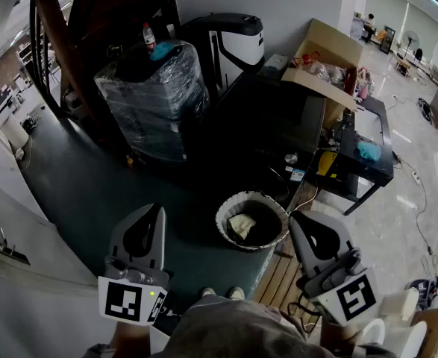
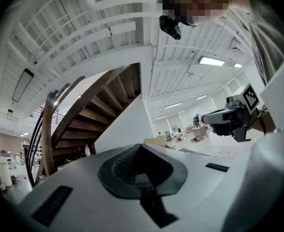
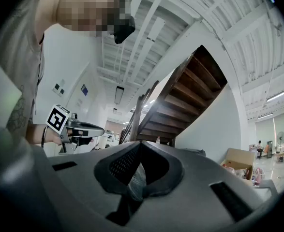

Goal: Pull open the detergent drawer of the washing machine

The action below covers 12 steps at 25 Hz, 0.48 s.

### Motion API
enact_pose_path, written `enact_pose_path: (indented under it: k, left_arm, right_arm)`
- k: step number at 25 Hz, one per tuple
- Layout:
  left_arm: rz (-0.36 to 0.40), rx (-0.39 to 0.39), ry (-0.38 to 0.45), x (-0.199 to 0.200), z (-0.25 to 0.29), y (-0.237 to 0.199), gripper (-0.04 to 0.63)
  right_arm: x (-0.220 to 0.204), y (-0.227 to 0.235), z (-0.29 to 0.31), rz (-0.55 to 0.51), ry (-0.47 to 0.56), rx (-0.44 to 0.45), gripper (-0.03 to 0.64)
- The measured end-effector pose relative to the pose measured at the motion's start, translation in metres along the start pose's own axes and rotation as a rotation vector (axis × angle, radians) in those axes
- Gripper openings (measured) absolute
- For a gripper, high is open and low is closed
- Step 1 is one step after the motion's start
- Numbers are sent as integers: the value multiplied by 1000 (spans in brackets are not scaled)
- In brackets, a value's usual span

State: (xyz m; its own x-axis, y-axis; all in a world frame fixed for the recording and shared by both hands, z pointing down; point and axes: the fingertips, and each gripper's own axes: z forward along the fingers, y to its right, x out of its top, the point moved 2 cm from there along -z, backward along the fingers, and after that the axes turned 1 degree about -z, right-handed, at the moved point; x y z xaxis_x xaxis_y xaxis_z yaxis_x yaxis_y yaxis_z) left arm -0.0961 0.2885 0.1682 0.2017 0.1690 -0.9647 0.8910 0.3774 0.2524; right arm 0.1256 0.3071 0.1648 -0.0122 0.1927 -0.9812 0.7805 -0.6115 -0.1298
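No washing machine or detergent drawer can be told apart in any view. In the head view both grippers are held low, close to the person's body, and point away over the dark green floor. My left gripper [image 1: 151,210] has its jaws together with nothing between them; its own view shows the tips [image 2: 141,145] meeting against the staircase and ceiling. My right gripper [image 1: 296,219] likewise has its jaws closed and empty, the tips [image 3: 141,142] touching. Each gripper shows in the other's view: the right gripper [image 2: 227,117] and the left gripper [image 3: 79,129].
A plastic-wrapped pallet load [image 1: 155,95] stands ahead, a white-and-black machine [image 1: 232,39] behind it. A round basket with a cloth [image 1: 251,219] sits between the grippers. A black table [image 1: 278,118], an open cardboard box [image 1: 327,51], a wooden staircase [image 1: 58,43] and white panels [image 1: 10,222] surround.
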Motion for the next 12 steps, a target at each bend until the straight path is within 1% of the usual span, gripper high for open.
enact_pose_path:
  k: [5,12]
  left_arm:
    - [-10,-5,-5,-4,-1,2,15]
    - [-20,-13,-19,-7,-1,6,15]
  right_arm:
    - [0,-2,-5,47,33,21,32]
    - [-7,-2,-3,31,-2,26,31]
